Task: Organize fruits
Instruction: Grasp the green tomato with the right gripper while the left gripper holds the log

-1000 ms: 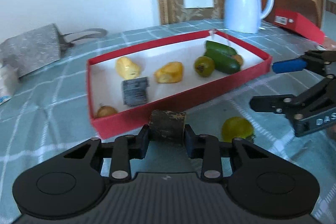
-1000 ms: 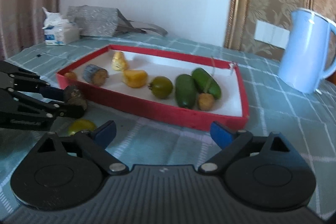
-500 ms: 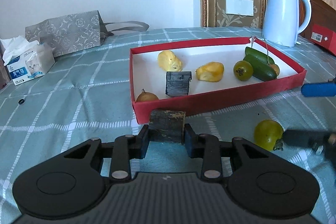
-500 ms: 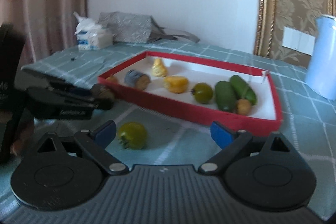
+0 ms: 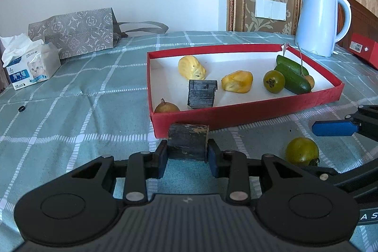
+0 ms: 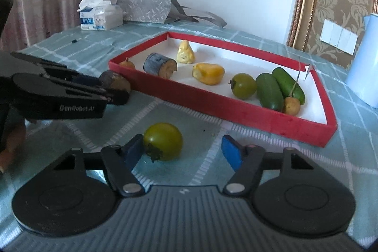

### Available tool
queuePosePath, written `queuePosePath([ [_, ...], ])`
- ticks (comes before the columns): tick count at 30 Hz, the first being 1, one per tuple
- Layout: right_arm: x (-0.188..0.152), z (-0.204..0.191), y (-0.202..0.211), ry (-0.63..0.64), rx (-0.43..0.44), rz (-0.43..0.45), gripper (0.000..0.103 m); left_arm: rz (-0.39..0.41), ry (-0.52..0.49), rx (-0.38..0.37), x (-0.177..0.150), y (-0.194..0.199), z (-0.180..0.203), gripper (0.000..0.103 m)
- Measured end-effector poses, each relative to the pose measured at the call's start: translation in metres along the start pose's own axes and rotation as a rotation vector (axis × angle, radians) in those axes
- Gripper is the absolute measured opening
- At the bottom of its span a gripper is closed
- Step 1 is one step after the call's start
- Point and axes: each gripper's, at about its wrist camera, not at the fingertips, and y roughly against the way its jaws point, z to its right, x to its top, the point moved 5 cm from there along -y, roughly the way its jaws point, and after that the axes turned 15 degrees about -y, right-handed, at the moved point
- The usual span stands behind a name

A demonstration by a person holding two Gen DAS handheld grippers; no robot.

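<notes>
Right wrist view: the right tool (image 6: pixel 183 152) is closing around the green tomato (image 6: pixel 163 141) on the worktop (image 6: pixel 271 157), touching only one side; it could roll away. Left tool (image 5: pixel 187 157) pinches a dark chunk (image 5: pixel 188 141) beside the red tray (image 5: pixel 259 110).

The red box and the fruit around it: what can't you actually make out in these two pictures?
- Brown fruit in the red box: left wrist view, lower half hidden by the near wall.
- Kettle: right wrist view, cut off by the right edge.
- Tissue pack: print too small to read.
- Dark chunk in the left gripper: its base hidden by the jaws.
- Right gripper closing around the green tomato: far pad contact unclear.
</notes>
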Motion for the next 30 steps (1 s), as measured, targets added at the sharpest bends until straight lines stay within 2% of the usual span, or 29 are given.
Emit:
queuePosePath([
  [2,0.0,-0.003,-0.002,0.013,-0.002,0.0,0.069,0.0,-0.001,0.0,0.0,0.0,0.0,0.034],
  [4,0.0,-0.006,-0.002,0.016,-0.001,0.003,0.059,0.0,0.0,0.0,0.0,0.0,0.0,0.034],
  [6,0.0,-0.009,-0.002,0.014,0.02,-0.002,0.043,0.0,-0.001,0.0,0.0,0.0,0.0,0.034],
  [8,-0.001,-0.012,-0.002,0.016,0.042,-0.008,0.035,0.0,0.0,0.0,0.0,0.0,0.0,0.034],
  [21,-0.003,-0.015,0.001,0.019,0.043,-0.003,0.032,-0.001,0.0,0.0,0.0,0.0,0.0,0.034],
  [30,0.003,0.003,0.01,-0.025,0.001,0.037,0.032,0.002,0.009,-0.006,0.0,0.0,-0.002,0.034],
])
